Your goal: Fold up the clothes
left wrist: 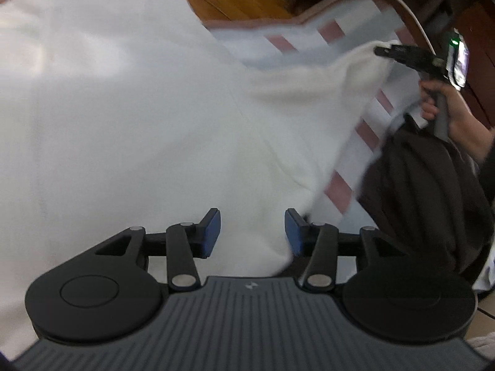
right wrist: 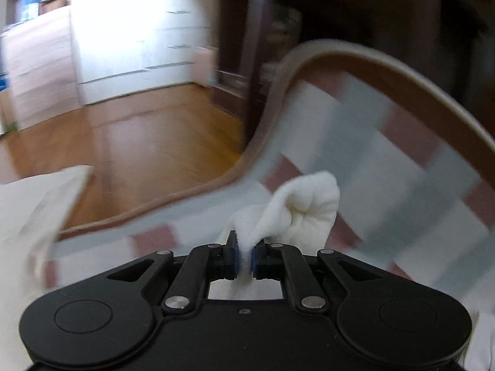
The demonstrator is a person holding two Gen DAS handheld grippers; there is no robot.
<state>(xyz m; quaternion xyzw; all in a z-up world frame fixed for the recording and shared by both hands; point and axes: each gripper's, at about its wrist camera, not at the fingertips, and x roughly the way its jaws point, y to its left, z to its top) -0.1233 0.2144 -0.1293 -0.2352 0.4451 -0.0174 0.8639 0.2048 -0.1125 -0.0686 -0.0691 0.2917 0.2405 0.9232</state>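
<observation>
On the left of the left wrist view, a white garment spreads wide over a checked blanket of pale blue, white and dusty-pink squares. The left gripper hovers above the cloth, jaws apart, nothing pinched. Farther right, a dark garment lies bunched. At the far right the right gripper, gripped by a hand, is clenched on a corner of the white garment, lifting it.
</observation>
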